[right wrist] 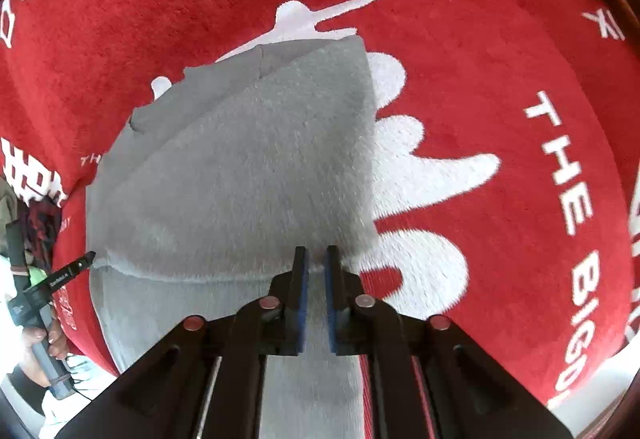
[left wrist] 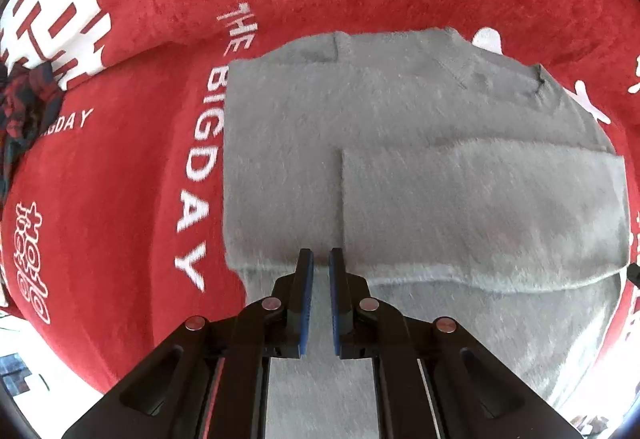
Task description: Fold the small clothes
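Observation:
A grey fuzzy garment (left wrist: 400, 127) lies on a red blanket, with one layer folded over itself. In the left wrist view my left gripper (left wrist: 321, 259) points down at the folded layer's near edge, its blue pads nearly together and pinching that edge. In the right wrist view the same garment (right wrist: 240, 159) shows, and my right gripper (right wrist: 316, 259) sits at the fold's near right corner. Its pads stand a narrow gap apart with a tuft of grey cloth between them. The left gripper's fingertips (right wrist: 86, 258) touch the same edge at the far left of that view.
The red blanket (left wrist: 140, 179) with white lettering "THE BIG DAY" covers the whole surface. A dark checked cloth (left wrist: 28, 107) lies bunched at the left edge. A person's hand (right wrist: 44, 339) holds the left tool's handle. White floor shows past the blanket's near edge.

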Demonstrator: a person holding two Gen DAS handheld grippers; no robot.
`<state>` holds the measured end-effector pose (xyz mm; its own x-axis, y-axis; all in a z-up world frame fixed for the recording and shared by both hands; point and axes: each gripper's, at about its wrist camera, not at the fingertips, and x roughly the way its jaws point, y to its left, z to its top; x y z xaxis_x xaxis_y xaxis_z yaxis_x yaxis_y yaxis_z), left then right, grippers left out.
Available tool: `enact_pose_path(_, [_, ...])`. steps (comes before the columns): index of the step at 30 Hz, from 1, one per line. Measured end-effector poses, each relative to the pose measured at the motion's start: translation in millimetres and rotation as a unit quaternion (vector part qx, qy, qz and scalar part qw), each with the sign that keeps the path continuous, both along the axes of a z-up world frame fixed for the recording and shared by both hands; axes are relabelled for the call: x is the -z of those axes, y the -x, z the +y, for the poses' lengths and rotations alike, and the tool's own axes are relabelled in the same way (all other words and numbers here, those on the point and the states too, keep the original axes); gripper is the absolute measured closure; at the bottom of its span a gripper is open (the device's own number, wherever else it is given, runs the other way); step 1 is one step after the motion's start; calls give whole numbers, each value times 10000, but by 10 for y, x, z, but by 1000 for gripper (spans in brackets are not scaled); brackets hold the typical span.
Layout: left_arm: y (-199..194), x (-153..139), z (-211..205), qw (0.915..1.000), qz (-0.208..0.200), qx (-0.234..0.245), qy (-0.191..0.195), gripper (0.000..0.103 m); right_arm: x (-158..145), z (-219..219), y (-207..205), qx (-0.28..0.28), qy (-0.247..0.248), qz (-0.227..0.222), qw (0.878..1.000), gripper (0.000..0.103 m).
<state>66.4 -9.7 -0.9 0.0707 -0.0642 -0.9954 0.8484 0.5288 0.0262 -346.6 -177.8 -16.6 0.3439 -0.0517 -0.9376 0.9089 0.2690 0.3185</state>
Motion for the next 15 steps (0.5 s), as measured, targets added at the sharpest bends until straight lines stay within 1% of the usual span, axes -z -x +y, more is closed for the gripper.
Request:
enact_pose_path(1, [42,-7,19,9999,-19,-16,-111,94,-28,-1,-17,-21,-3,-7,10000,62])
enact_pose_path(2, [88,-8,35,9997,-38,-22,-221,94,-55,19,-43,-58,-12,-40,10000,60])
enact_pose_path(3, [126,-10,47,9997,-30,-21,-257,93,-91,43,-80,-108,-36,-60,9999,59])
enact_pose_path(4, [160,-19,66,9996,-3,-29,-264,86,-108,84,-85,-154,-62,-60,9998,59])
enact_pose_path(5, [206,-33,92,9997,65,-66,-229,42,-114,122,-96,-182,-82,-64,9998,59])
enact_pose_path(6, [215,-55,103,9997,62,-112,-199,0,-114,147,-123,-216,-119,-79,9997,59])
enact_pose_path(7, [252,-102,129,9998,-33,-160,-90,2,-113,173,-148,-241,-169,-96,9995,59])
enact_pose_path(8, [292,-148,135,9999,-96,-124,-26,1,-99,185,-180,-259,-207,-108,9994,59])
enact_pose_path(9, [347,-173,128,9999,-120,-37,-49,1,-97,208,-207,-285,-256,-128,9992,57])
enact_pose_path(12, [474,-207,152,9999,-113,3,-58,1,-80,258,-254,-330,-328,-177,9988,49])
enact_pose_path(15, [479,-265,132,9999,-111,-23,-81,1,-55,282,-290,-382,-430,-199,9981,48])
